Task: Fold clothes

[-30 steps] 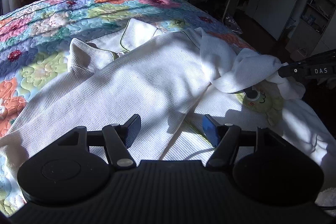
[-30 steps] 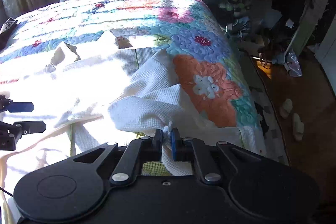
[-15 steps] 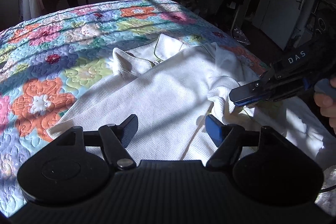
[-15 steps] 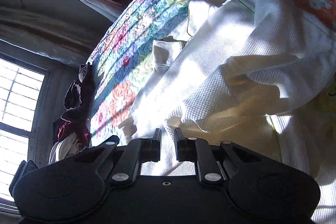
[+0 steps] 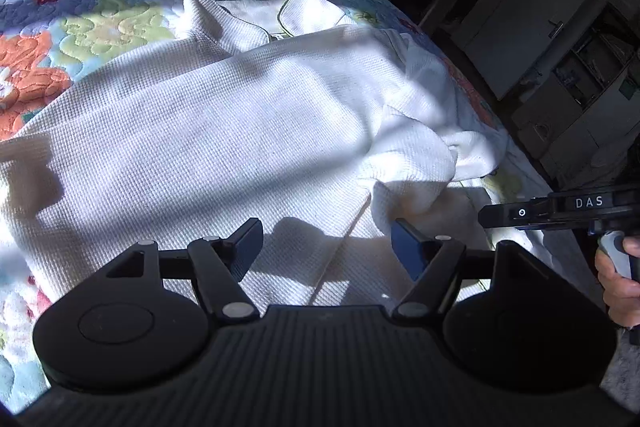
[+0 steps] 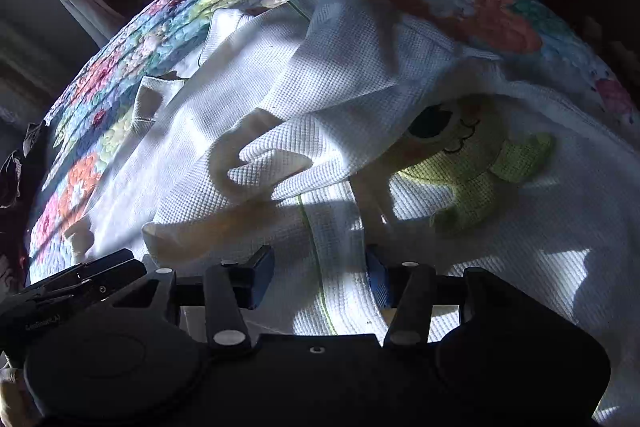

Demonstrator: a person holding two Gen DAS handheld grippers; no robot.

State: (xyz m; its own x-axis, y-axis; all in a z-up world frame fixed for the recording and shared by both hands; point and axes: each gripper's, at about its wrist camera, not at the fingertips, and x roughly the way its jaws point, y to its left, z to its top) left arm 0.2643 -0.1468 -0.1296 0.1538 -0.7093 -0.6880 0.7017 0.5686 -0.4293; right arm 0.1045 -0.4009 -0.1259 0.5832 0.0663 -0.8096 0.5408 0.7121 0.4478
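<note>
The right gripper (image 6: 320, 273), clamped on the sleeve a second ago, now has its jaws spread wide and holds nothing. The sleeve (image 6: 260, 163) it let go lies crumpled across the white shirt (image 5: 224, 131), which is spread on the flowered quilt (image 5: 100, 23). The left gripper (image 5: 326, 247) hangs over the shirt with jaws apart as before, empty.
</note>
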